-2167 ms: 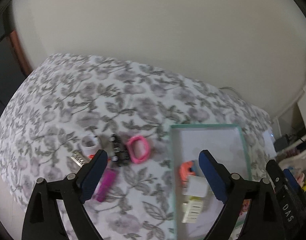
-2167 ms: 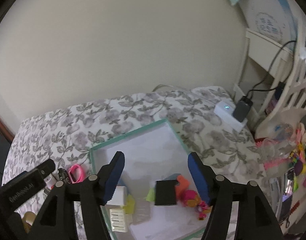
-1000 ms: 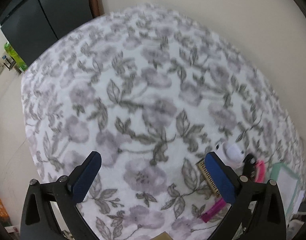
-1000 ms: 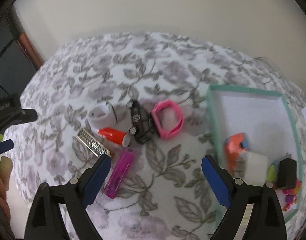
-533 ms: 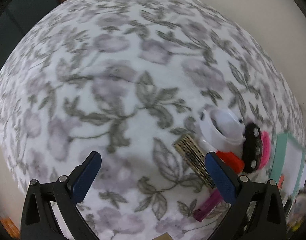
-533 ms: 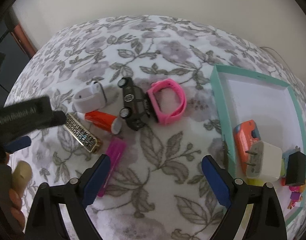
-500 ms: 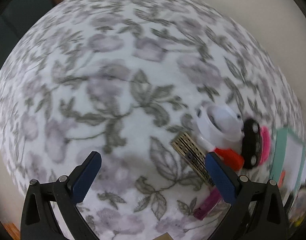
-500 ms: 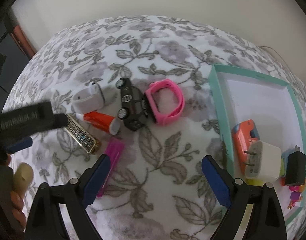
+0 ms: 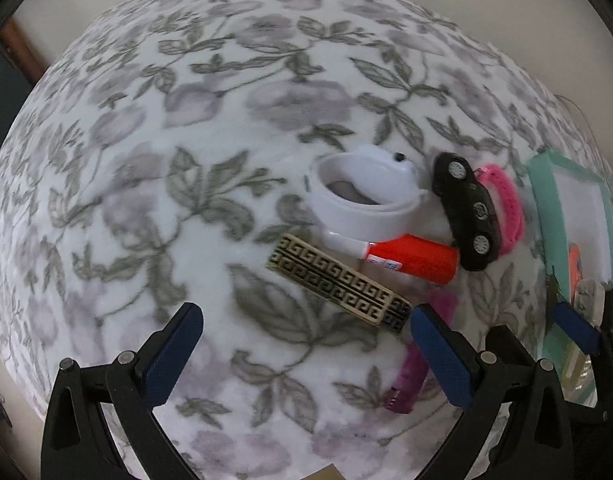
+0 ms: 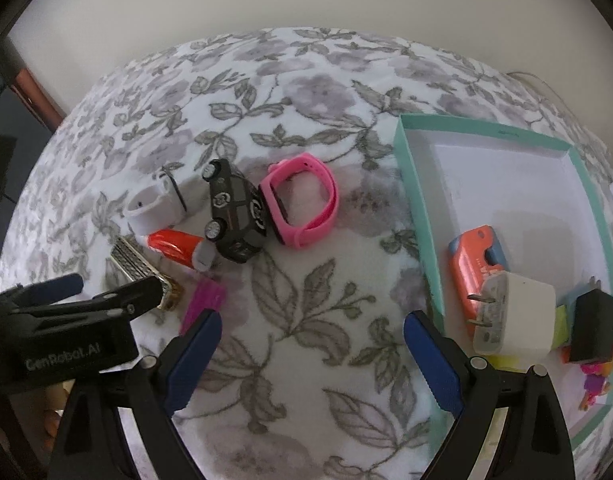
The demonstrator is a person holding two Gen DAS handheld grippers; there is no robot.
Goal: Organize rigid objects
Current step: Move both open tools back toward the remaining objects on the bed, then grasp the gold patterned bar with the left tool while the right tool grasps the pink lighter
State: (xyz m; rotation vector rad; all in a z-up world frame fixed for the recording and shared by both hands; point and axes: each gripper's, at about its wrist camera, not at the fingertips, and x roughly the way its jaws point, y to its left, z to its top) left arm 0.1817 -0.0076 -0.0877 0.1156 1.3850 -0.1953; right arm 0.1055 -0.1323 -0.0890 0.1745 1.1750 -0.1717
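since half a second ago the left gripper (image 9: 306, 344) has closed in on the loose cluster; the gold patterned bar (image 9: 338, 284) now lies just ahead of its fingertips, where before it sat further off toward 2 o'clock. right gripper (image 10: 310, 344) view almost unchanged.

surface: bed with grey floral cover (image 10: 306, 80).

loose items on the cover, left wrist view:
- gold patterned bar, flat, long axis running 10 to 4 o'clock, between the fingertips and nearer the right-hand one.
- red tube (image 9: 410, 258), white nozzle pointing to 9 o'clock, just beyond the bar.
- white strap loop (image 9: 366, 200), at 12 o'clock from the tube, touching it.
- black toy car (image 9: 466, 210), on its side, wheels showing, at 3 o'clock of the loop.
- pink wristband (image 9: 506, 208), pressed against the far side of the car.
- magenta stick (image 9: 410, 376), partly hidden behind the right-hand finger.

teal-rimmed tray (image 10: 414, 208), at 3 o'clock of the cluster, right wrist view:
- orange and blue gadget (image 10: 478, 260).
- white plug adapter (image 10: 514, 316), prongs toward 9 o'clock, resting on the gadget's near end.
- black block (image 10: 594, 328), at 3 o'clock of the adapter.
- small bright pieces at the near corner, too blurred to name.

jaws, left: spread wide, holding nothing.
jaws, right: spread wide, holding nothing, over bare cover between cluster and tray.
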